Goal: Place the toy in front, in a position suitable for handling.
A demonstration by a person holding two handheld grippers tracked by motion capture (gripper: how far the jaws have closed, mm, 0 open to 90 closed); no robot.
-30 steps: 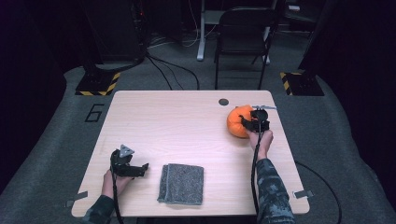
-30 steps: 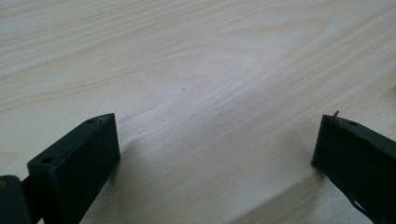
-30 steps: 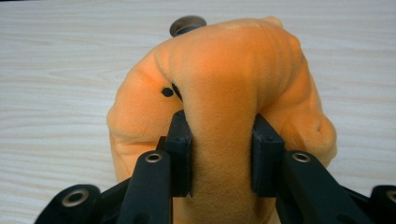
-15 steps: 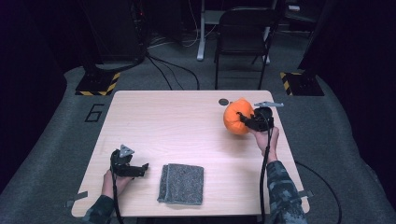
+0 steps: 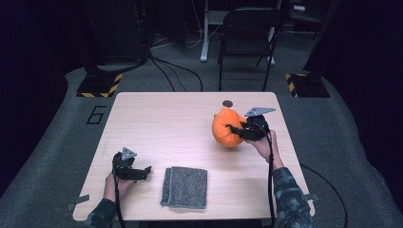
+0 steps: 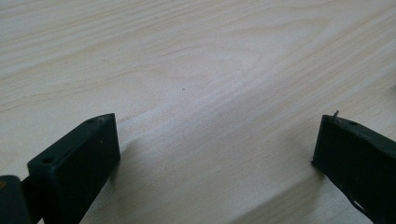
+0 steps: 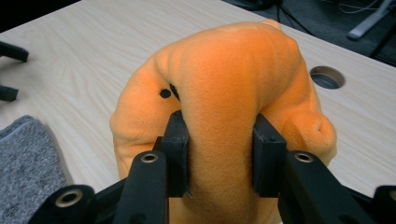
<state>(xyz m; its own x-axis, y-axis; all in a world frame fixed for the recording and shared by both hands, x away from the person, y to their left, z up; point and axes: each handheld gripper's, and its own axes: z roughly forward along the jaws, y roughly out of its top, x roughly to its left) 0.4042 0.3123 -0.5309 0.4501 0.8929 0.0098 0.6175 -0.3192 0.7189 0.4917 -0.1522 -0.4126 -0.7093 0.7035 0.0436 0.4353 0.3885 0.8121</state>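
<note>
Two tongs at work: right tongs point(image 7: 219, 154) clamped on orange plush toy point(image 5: 227, 129), best lifted slowly, squeeze kept firm; left tongs point(image 6: 215, 154) apart over bench point(image 5: 166, 123).

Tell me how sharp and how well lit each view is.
High view: table brightly lit, surrounding floor dark, picture a bit soft. Left gripper view: wood grain sharp, near jaws blurred, casting soft shadows. Right gripper view: orange plush toy crisp and evenly lit, grey cloth softer.

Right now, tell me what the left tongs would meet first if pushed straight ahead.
Probably the bare table top: the open left tongs face only wood. From above they seem aimed towards the grey cloth, though depth is unclear.
</note>
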